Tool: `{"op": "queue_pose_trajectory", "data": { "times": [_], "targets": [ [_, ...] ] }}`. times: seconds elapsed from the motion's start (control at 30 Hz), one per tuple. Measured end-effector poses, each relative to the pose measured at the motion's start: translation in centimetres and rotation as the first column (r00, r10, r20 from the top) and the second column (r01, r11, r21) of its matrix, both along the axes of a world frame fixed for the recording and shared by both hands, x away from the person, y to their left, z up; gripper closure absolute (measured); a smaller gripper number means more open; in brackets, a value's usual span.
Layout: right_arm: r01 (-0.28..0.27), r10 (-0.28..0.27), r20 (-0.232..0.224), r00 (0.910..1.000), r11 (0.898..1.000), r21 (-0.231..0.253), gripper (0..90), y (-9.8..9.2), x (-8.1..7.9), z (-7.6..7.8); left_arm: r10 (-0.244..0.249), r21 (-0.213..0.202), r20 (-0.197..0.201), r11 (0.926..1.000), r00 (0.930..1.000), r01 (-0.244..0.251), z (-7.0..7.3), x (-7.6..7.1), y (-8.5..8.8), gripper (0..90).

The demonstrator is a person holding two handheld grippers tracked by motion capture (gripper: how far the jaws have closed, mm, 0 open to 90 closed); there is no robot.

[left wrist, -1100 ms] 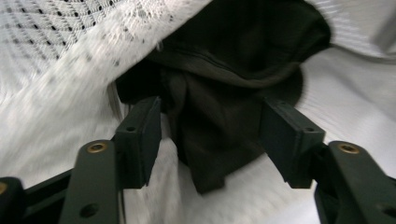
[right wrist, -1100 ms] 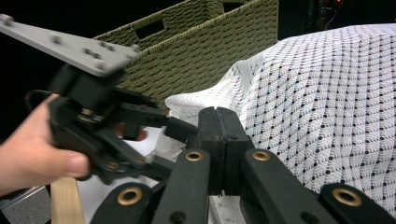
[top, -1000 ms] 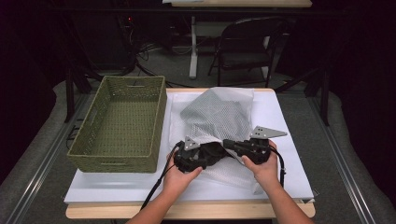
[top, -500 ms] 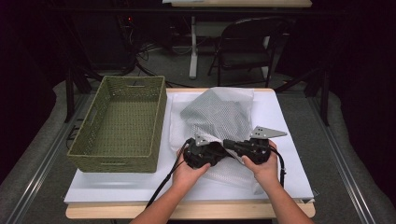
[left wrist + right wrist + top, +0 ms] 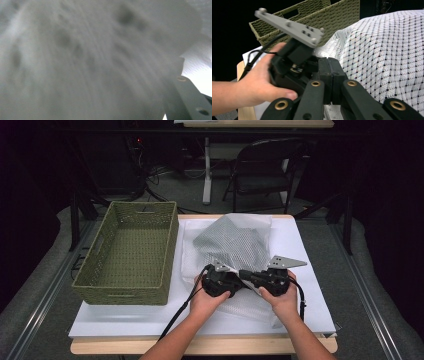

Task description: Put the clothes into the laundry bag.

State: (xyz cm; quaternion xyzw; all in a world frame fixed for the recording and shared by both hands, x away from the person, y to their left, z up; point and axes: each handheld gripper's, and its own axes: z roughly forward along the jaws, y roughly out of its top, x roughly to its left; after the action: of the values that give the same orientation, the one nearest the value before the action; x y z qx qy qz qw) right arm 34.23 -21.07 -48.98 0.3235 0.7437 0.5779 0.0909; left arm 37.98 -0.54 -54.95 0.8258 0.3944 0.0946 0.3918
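High view: two bare forearms come in over the near edge of the white-topped bench (image 5: pixel 125 325), each hand around a black hand-held gripper. Both meet at the near side of the white dotted mesh bag (image 5: pixel 235 240), which lies crumpled on the bench. Its right hand-held gripper (image 5: pixel 332 75) has its jaws pressed flat together, tips against the mesh. The left hand-held gripper (image 5: pixel 222 281) has just been closing its jaws; its own view is a blur of bag fabric, so I cannot tell whether it grips. Left of the bag, just beside it, stands the olive-green woven rectangular basket (image 5: pixel 131 251). Beyond the bag stands a dark folding chair (image 5: pixel 265 167).
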Motion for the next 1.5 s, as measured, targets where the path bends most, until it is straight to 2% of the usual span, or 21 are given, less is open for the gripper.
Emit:
{"op": "queue_pose_trajectory", "data": {
  "times": [0.03,0.2,0.33,0.4,0.57,0.77,0.83,0.97,1.03,1.07,1.13,1.17,1.3,1.37,1.5],
  "targets": [
    [0.002,-0.002,-0.004,1.0000,1.000,-0.002,90.0,0.0,0.0,0.0,0.008,-0.007,-0.014,0.9999,0.9999,-0.008,-0.3,0.1,-0.1,47.5],
    [0.005,-0.005,-0.008,1.0000,1.000,-0.009,90.0,0.0,0.0,-0.2,0.009,-0.007,-0.013,0.9999,0.9999,-0.009,-1.2,0.5,-0.5,56.0],
    [0.005,-0.005,-0.005,1.0000,1.000,-0.009,90.0,0.0,0.0,-0.3,0.003,-0.004,-0.010,1.0000,0.9999,-0.003,-1.3,0.6,-0.4,66.7],
    [0.005,-0.005,-0.007,1.0000,1.000,-0.010,90.0,0.1,0.0,-0.3,0.001,-0.019,-0.012,0.9998,0.9999,-0.001,-1.4,0.6,-0.5,73.5],
    [0.000,0.000,-0.009,1.0000,1.000,-0.011,90.0,0.1,0.0,-0.3,0.006,-0.028,-0.017,0.9996,0.9998,-0.006,-1.3,0.6,-0.5,81.2],
    [-0.009,0.009,-0.012,0.9999,1.000,-0.014,90.0,0.4,-0.1,-0.5,0.035,-0.059,0.006,0.9977,0.9994,-0.034,-0.6,1.3,-0.5,82.8],
    [-0.010,0.009,-0.014,0.9999,1.000,-0.013,90.0,0.4,-0.1,-0.5,0.056,-0.082,0.008,0.9951,0.9984,-0.055,-0.3,1.7,-0.6,82.9],
    [-0.015,0.015,-0.015,0.9998,1.000,-0.016,90.0,0.5,-0.1,-0.5,0.074,-0.088,0.019,0.9935,0.9971,-0.072,0.1,2.4,-0.6,82.9],
    [-0.017,0.017,-0.018,0.9997,1.000,-0.016,90.0,0.5,-0.1,-0.6,0.096,-0.116,0.016,0.9888,0.9953,-0.093,0.6,3.1,-0.6,82.9],
    [-0.018,0.017,-0.018,0.9997,1.000,-0.017,90.0,0.5,-0.1,-0.6,0.111,-0.119,0.029,0.9871,0.9934,-0.107,0.7,3.3,-0.6,82.9],
    [-0.019,0.018,-0.015,0.9997,1.000,-0.014,90.0,0.6,-0.1,-0.6,0.125,-0.129,0.029,0.9843,0.9917,-0.121,0.9,3.9,-0.6,82.9],
    [-0.019,0.019,-0.015,0.9997,1.000,-0.013,90.0,0.6,-0.1,-0.6,0.127,-0.126,0.029,0.9843,0.9914,-0.123,1.0,4.2,-0.5,83.0],
    [-0.012,0.012,-0.016,0.9998,1.000,-0.009,90.0,0.5,-0.1,-0.6,0.157,-0.117,0.084,0.9822,0.9840,-0.147,1.3,4.9,-0.9,82.9],
    [-0.007,0.007,-0.015,0.9999,1.000,-0.006,90.0,0.5,0.0,-0.6,0.167,-0.124,0.095,0.9802,0.9813,-0.155,1.2,5.1,-1.1,82.7],
    [0.012,-0.012,-0.011,0.9999,1.000,0.002,90.0,0.3,0.2,-0.6,0.165,-0.106,0.090,0.9822,0.9821,-0.155,0.6,5.3,-1.2,80.4]
  ]
}}
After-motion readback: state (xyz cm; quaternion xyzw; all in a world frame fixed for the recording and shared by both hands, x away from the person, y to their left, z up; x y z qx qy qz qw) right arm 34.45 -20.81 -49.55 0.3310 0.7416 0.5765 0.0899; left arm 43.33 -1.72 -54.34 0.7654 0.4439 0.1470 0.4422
